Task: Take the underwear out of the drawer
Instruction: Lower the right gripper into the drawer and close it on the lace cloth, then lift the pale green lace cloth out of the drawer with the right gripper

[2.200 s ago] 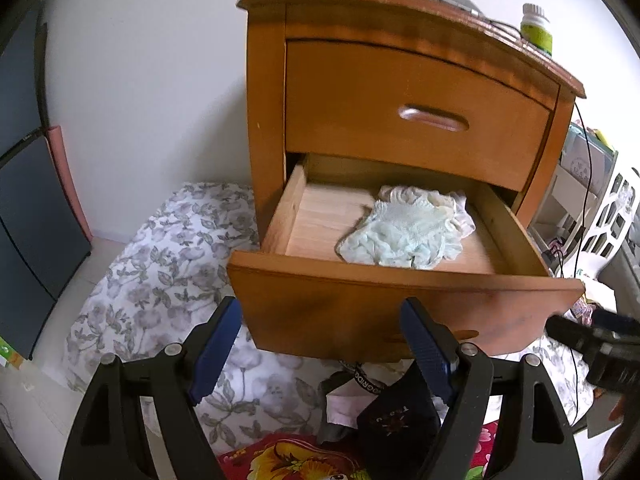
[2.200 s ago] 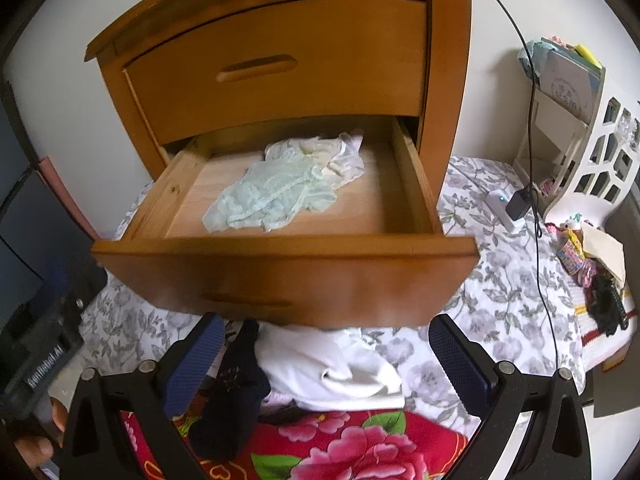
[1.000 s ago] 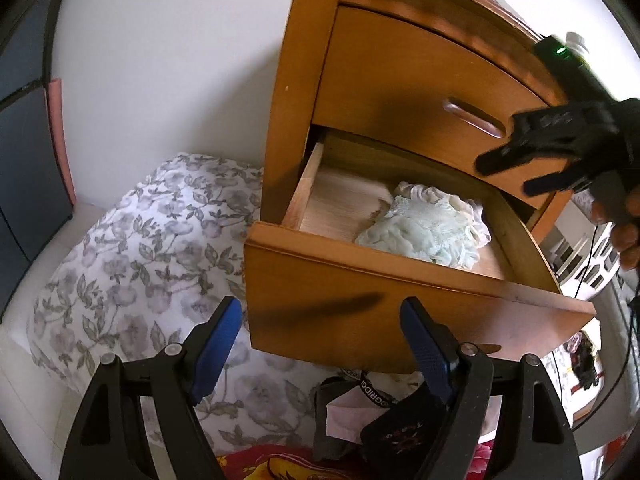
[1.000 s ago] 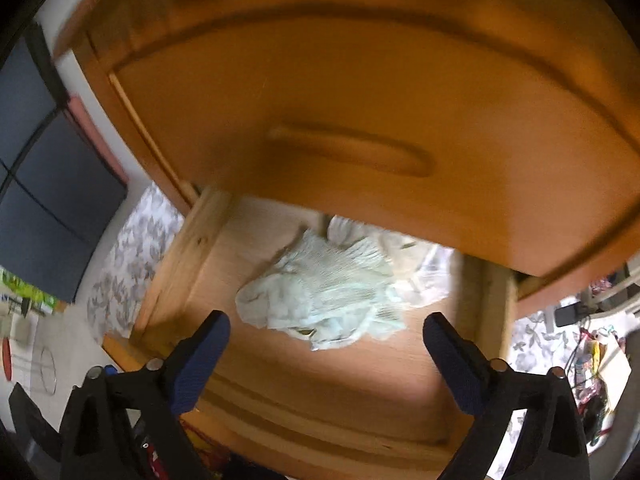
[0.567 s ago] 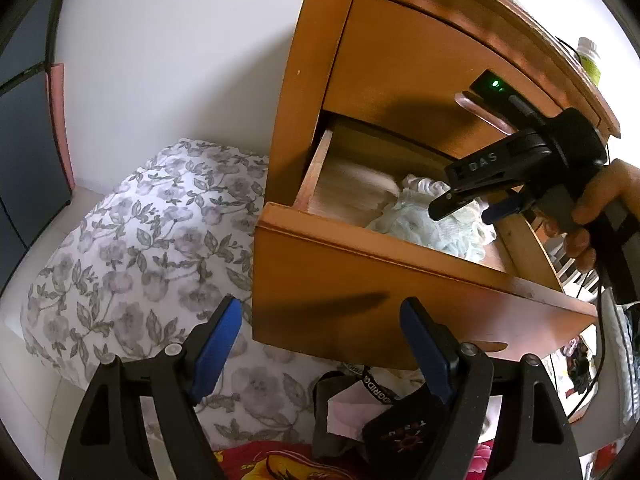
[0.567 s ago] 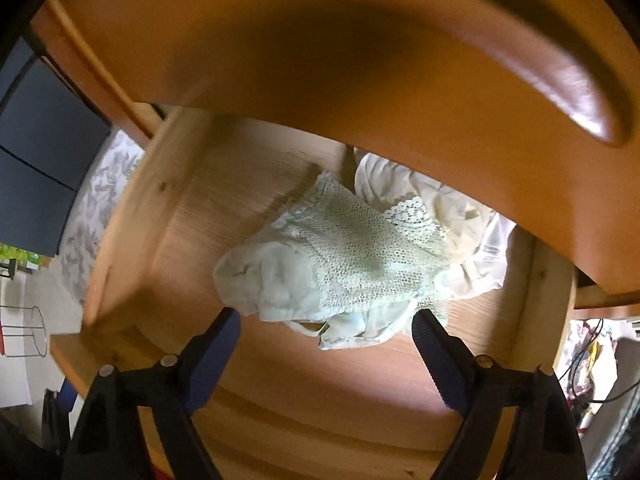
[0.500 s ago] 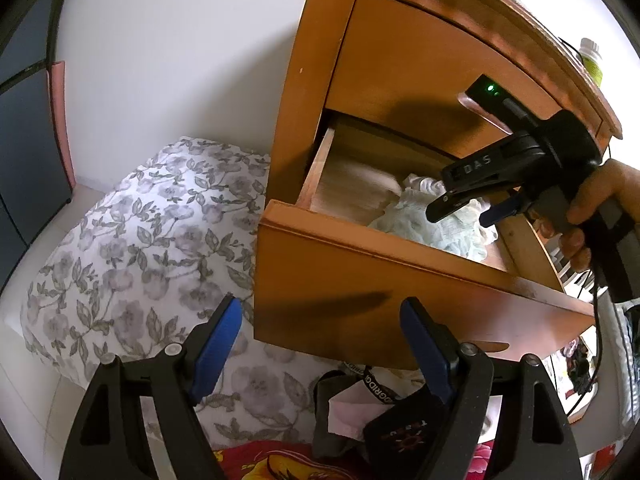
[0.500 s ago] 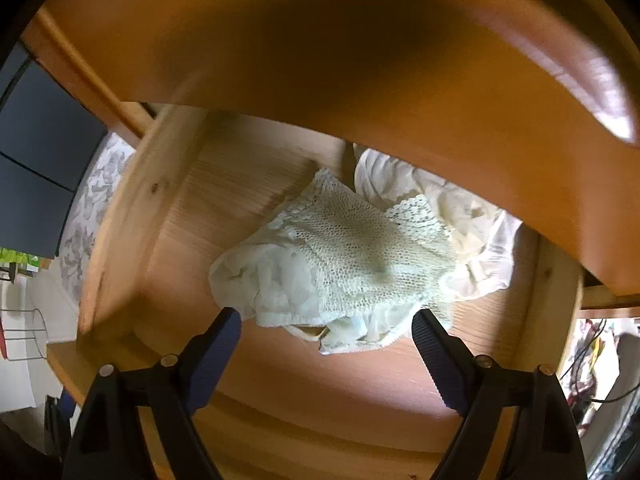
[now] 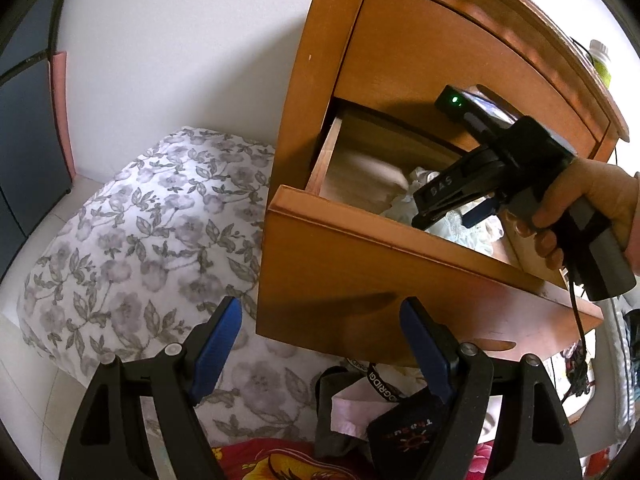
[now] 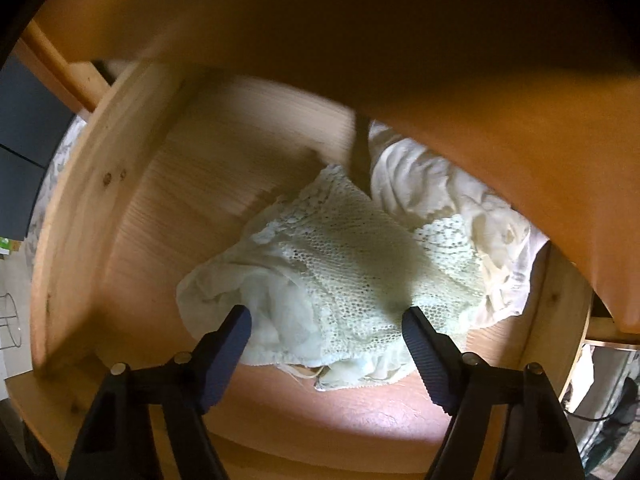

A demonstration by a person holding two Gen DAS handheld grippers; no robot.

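Down inside the open drawer (image 10: pixel 132 208), the right gripper (image 10: pixel 326 320) is pointing pretty much straight at the floor of it, with its two blue pads planted either side of the pale green lacy underwear (image 10: pixel 344 264). The jaws have just been closing in, and the fabric sits between them, but as far as I can tell the pads aren't squeezing anything yet, so I'd call it spread and unladen for now. The left gripper (image 9: pixel 320 344) hangs outside, below the drawer's front panel, jaws wide apart with nothing in them.

The underwear is bunched in a heap toward the right side and back of the drawer floor, partly tucked under the shadow of the closed upper drawer (image 9: pixel 460 64). A second cream-coloured piece (image 10: pixel 452 196) lies touching it at the back right corner, slightly underneath from the looks of it.

Handling-wise, this thing is going to be featherlight, totally floppy, and a bit snaggy because of the open lace. No stiffness at all, so it'll drape and dangle once lifted. My guess is the best bite is the thick gathered bulge in the middle of the heap, where several layers stack up; pinching a thin lace edge could slip out or drag the cream piece along. From the left wrist view you can see the person's hand (image 9: pixel 584 208) on the right tool's handle, reaching over the front edge.
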